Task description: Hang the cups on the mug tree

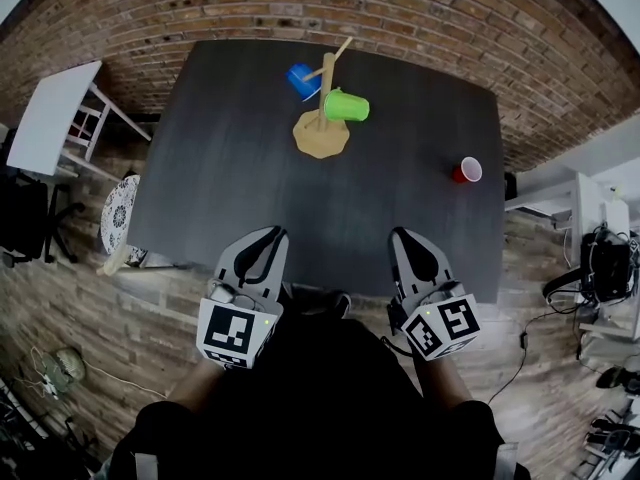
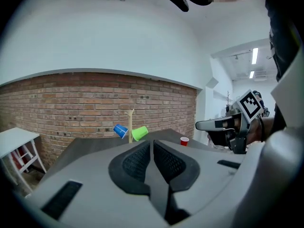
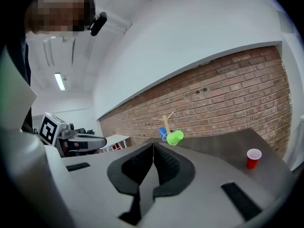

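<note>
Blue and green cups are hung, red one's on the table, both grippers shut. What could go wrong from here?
1. The right gripper is shut and empty. If its fingers don't open before the red cup, they could tip it, and it stands near the right edge of the table.
2. The green cup hangs on the side of the mug tree facing the red cup. Bringing a third cup in could knock it or the blue cup off.

Nothing here reads as words, numbers or a brand. The only printed signs are black-and-white square markers (image 1: 233, 330) on the left gripper (image 1: 263, 236) and right gripper (image 1: 404, 235).
</note>
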### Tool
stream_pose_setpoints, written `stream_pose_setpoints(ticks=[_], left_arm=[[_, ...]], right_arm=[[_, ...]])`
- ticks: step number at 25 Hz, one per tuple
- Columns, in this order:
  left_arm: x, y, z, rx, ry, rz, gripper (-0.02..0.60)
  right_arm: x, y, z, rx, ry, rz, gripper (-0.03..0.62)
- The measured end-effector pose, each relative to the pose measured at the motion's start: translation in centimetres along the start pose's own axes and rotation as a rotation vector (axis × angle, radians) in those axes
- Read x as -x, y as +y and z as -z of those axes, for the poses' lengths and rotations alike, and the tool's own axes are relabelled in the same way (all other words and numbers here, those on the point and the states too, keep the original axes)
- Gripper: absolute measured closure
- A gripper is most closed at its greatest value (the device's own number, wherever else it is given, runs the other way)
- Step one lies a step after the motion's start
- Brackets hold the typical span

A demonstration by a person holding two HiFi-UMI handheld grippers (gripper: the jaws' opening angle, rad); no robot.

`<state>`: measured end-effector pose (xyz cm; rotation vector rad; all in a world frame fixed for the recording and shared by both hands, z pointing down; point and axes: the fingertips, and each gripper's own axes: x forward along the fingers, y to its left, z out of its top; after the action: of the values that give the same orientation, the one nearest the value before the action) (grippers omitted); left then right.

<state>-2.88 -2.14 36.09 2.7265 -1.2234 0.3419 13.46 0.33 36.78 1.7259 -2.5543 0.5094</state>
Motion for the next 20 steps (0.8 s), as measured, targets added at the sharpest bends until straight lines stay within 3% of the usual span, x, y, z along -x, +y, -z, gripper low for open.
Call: stream_pose_setpoints(ticks=[5,15,20], left_arm=[[0.0,-0.8,1.3,0.012,0.073,0.024,0.548],[0.6,0.1,-0.6,0.053,-0.054,-0.021,0.548],[0.6,0.4,0.0,0.036,-0.030,-0.023,0.548]], right_arm=[[-0.1,0.2,0.2,-0.018,-0.004,-0.035,0.562],[0.1,0.7,-0.2,0.046,-0.026,-0.013,0.562],[-0.2,-0.3,0.0,0.153,-0.020,0.064,0.562]])
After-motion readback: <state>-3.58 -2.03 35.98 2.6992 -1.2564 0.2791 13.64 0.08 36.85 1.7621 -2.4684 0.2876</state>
